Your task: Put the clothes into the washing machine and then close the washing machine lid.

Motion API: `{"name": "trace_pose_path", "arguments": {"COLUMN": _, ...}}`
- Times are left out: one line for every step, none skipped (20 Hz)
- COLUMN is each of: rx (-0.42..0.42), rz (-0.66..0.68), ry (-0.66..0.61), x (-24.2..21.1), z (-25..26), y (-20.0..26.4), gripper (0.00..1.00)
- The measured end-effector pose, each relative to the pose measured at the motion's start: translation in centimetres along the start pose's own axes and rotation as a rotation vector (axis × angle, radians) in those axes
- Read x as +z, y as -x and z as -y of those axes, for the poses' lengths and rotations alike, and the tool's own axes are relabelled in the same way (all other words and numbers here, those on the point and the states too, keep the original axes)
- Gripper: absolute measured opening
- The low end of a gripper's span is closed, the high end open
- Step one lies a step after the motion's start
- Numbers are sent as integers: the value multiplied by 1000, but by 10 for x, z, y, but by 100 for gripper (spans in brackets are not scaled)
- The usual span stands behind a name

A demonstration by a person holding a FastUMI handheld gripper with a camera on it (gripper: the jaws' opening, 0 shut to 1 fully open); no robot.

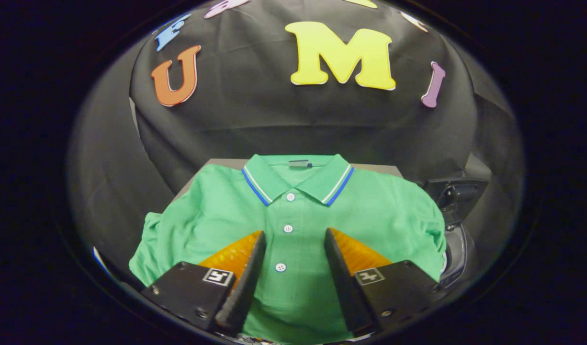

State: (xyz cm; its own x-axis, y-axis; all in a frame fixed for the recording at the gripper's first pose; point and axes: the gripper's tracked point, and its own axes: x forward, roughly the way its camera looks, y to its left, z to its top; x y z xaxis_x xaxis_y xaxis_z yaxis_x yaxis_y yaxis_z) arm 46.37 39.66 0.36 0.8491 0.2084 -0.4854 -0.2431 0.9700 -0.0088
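Gripper (293, 239) spread wide over the green polo shirt (293, 215), nothing grabbed yet, washing machine (458, 225) perhaps alongside, loading and lid-closing ahead.

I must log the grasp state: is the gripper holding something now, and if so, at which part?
Nothing is held. The gripper is open, its fingers spread above the green polo shirt, either side of its button placket, not pressing it.
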Motion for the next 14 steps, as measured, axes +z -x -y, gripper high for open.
{"name": "trace_pose_path", "arguments": {"rx": 2, "rz": 4, "ry": -14, "x": -1, "z": 4, "y": 0, "gripper": 64}}
{"name": "trace_pose_path", "arguments": {"rx": 15, "rz": 0, "ry": -33, "x": -3, "z": 7, "y": 2, "gripper": 52}}
{"name": "trace_pose_path", "arguments": {"rx": 37, "rz": -9, "ry": -56, "x": -3, "z": 10, "y": 6, "gripper": 40}}
{"name": "trace_pose_path", "arguments": {"rx": 61, "rz": -18, "ry": -73, "x": -5, "z": 11, "y": 7, "gripper": 29}}
{"name": "trace_pose_path", "arguments": {"rx": 86, "rz": -28, "ry": -83, "x": -6, "z": 12, "y": 9, "gripper": 24}}
{"name": "trace_pose_path", "arguments": {"rx": 114, "rz": -38, "ry": -86, "x": -6, "z": 13, "y": 12, "gripper": 16}}
{"name": "trace_pose_path", "arguments": {"rx": 136, "rz": -47, "ry": -94, "x": -10, "z": 14, "y": 16, "gripper": 14}}
{"name": "trace_pose_path", "arguments": {"rx": 162, "rz": -53, "ry": -109, "x": -14, "z": 15, "y": 22, "gripper": 11}}
{"name": "trace_pose_path", "arguments": {"rx": 182, "rz": -59, "ry": -119, "x": -17, "z": 15, "y": 27, "gripper": 10}}
{"name": "trace_pose_path", "arguments": {"rx": 212, "rz": -48, "ry": -133, "x": -17, "z": 16, "y": 31, "gripper": 9}}
{"name": "trace_pose_path", "arguments": {"rx": 218, "rz": -42, "ry": -134, "x": -18, "z": 19, "y": 35, "gripper": 8}}
{"name": "trace_pose_path", "arguments": {"rx": 240, "rz": -22, "ry": -136, "x": -14, "z": 19, "y": 41, "gripper": 8}}
{"name": "trace_pose_path", "arguments": {"rx": 263, "rz": 8, "ry": -138, "x": -9, "z": 19, "y": 49, "gripper": 8}}
{"name": "trace_pose_path", "arguments": {"rx": 277, "rz": 37, "ry": -139, "x": -6, "z": 21, "y": 55, "gripper": 8}}
